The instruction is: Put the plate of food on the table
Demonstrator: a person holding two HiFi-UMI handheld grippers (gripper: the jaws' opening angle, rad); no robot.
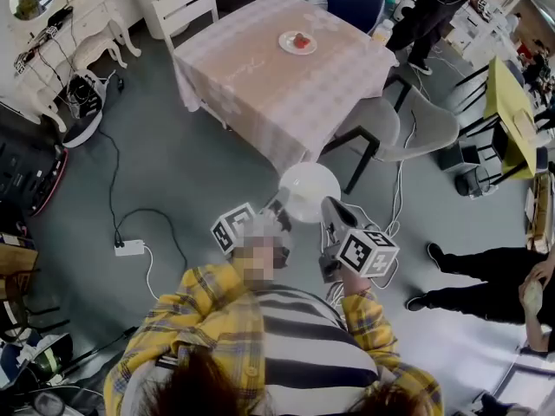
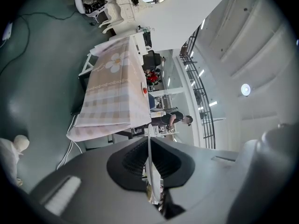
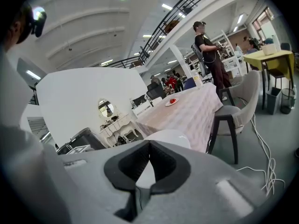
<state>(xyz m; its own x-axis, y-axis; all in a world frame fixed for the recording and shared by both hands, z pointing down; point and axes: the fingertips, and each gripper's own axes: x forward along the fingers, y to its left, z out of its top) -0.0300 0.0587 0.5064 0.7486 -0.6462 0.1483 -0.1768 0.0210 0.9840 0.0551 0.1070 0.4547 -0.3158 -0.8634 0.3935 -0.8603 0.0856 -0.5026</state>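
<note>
A white round plate [image 1: 310, 189] hangs over the grey floor just short of the table's near corner, held from both sides. My left gripper [image 1: 282, 200] is shut on its left rim, and in the left gripper view the plate [image 2: 149, 146] shows edge-on between the pads. My right gripper [image 1: 332, 206] is shut on the right rim, the plate [image 3: 169, 136] rising past its jaws. No food shows on this plate. The table [image 1: 260, 85] has a pale checked cloth, and a small plate with red food [image 1: 297, 42] stands at its far side.
Grey chairs [image 1: 408, 128] stand at the table's right and a white chair [image 1: 184, 7] at its far left. A power strip [image 1: 130, 248] and cables lie on the floor to the left. People [image 1: 486, 276] stand at right, near a yellow table [image 1: 507, 111].
</note>
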